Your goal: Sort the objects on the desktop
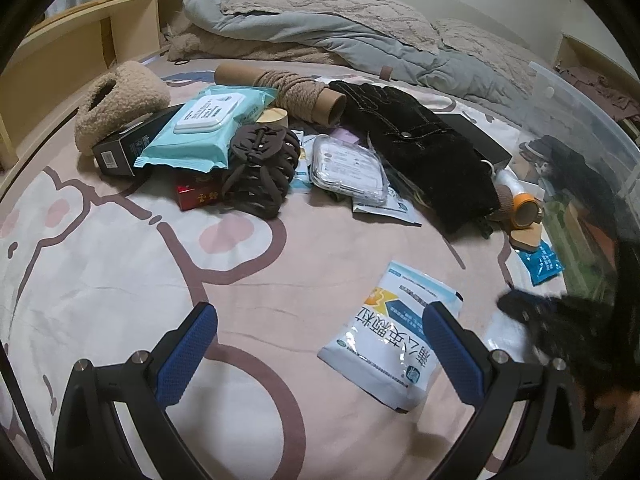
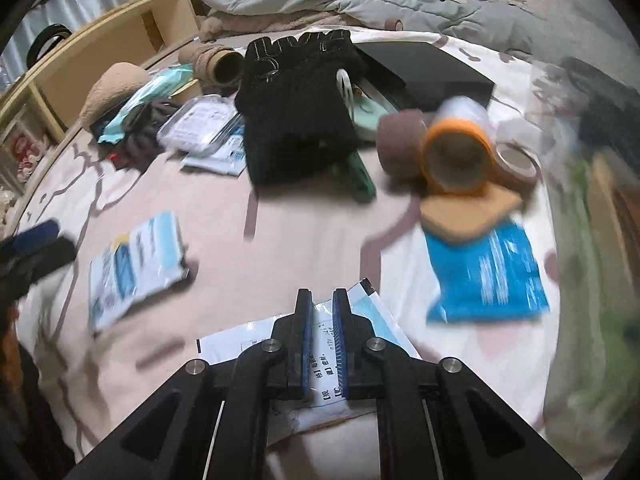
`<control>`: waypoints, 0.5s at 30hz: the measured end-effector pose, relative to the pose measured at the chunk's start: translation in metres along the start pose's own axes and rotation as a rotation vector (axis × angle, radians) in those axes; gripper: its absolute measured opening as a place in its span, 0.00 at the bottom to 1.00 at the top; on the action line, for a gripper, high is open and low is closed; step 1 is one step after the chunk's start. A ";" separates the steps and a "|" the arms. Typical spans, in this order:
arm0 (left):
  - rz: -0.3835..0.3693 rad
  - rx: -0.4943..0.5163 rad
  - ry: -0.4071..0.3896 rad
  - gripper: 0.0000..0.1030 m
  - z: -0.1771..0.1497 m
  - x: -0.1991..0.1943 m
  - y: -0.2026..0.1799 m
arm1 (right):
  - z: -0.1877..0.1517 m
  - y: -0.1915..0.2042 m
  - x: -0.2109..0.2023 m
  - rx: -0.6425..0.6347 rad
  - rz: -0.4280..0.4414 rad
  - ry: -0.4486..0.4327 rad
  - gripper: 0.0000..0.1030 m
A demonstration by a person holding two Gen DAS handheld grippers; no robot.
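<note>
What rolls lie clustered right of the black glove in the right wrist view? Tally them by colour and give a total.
Brown: 2, namely the brown roll on edge and the flat brown tape roll
Orange: 1, the orange roll
Total: 3

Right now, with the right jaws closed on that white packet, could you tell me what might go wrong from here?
1. The right gripper pinches the white packet only at one part; the thin, limp packet may slip or fold when lifted.
2. The right view is blurred, suggesting fast motion; a swing could knock the orange roll, which lies on its side and could roll.
3. The left gripper is open, one finger over the sachet, close to the other arm; the two might collide.
</note>
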State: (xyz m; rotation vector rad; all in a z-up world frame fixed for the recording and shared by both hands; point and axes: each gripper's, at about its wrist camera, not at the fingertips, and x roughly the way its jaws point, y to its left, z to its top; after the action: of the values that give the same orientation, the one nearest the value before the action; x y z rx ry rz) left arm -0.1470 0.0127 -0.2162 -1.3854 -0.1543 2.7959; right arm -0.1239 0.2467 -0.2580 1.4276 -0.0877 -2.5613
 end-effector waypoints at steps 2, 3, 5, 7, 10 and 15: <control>-0.003 -0.003 0.000 0.98 0.001 0.001 0.000 | -0.013 -0.004 -0.008 0.015 0.005 -0.020 0.11; -0.007 -0.004 0.000 0.98 0.002 0.002 -0.001 | -0.016 -0.006 -0.010 0.019 0.004 -0.026 0.11; -0.015 -0.014 -0.002 0.98 0.003 0.003 -0.001 | -0.022 -0.005 -0.015 0.022 -0.002 -0.039 0.11; -0.017 -0.021 -0.001 0.98 0.003 0.005 -0.002 | -0.027 0.001 -0.016 0.019 -0.015 -0.050 0.11; -0.004 -0.029 0.003 0.95 0.003 0.010 -0.001 | -0.036 0.006 -0.020 0.024 -0.024 -0.065 0.11; -0.013 -0.050 0.028 0.94 0.000 0.019 -0.001 | -0.051 0.008 -0.029 0.034 -0.035 -0.092 0.11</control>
State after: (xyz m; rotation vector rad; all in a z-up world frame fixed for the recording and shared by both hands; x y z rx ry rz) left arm -0.1589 0.0150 -0.2310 -1.4279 -0.2336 2.7790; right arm -0.0648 0.2469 -0.2600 1.3334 -0.1221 -2.6660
